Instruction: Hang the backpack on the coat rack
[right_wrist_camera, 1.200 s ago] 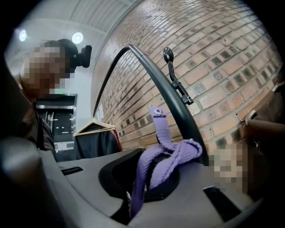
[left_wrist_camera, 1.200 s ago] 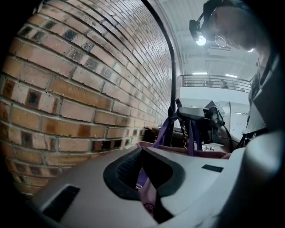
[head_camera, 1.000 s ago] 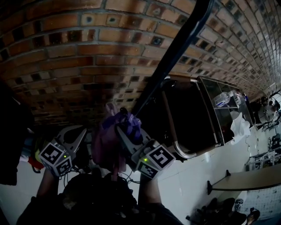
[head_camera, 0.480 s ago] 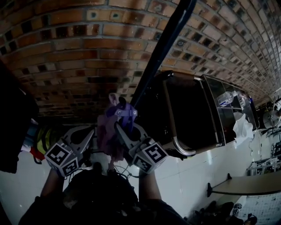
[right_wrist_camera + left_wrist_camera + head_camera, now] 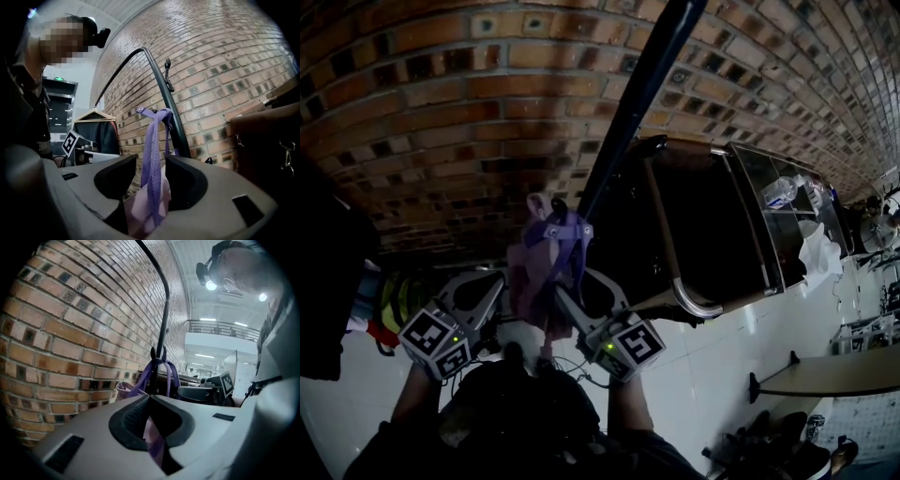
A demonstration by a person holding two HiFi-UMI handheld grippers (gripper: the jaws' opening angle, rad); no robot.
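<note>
A purple backpack (image 5: pixel 530 286) hangs by its purple strap (image 5: pixel 564 234) from a hook on the black coat rack pole (image 5: pixel 628 112) in front of the brick wall. My right gripper (image 5: pixel 572 281) is just right of the pack. Its jaws are opening, and the strap (image 5: pixel 152 154) runs between them without the pads pressing on it. The strap loops over the pole (image 5: pixel 159 79) below a small hook (image 5: pixel 167 75). My left gripper (image 5: pixel 478 281) stands open at the pack's left side. Purple fabric (image 5: pixel 154 441) shows low between its jaws.
The brick wall (image 5: pixel 441 112) fills the background. A dark cabinet with a chrome frame (image 5: pixel 684 300) stands right of the pole. Dark clothing (image 5: pixel 328 272) hangs at the far left, and a garment on a wooden hanger (image 5: pixel 93 124) shows behind. A table (image 5: pixel 844 384) stands at the lower right.
My right gripper's jaws have come apart off the strap and the gripper has sunk lower. The backpack now hangs from the rack. My left gripper shifted slightly toward the pack.
</note>
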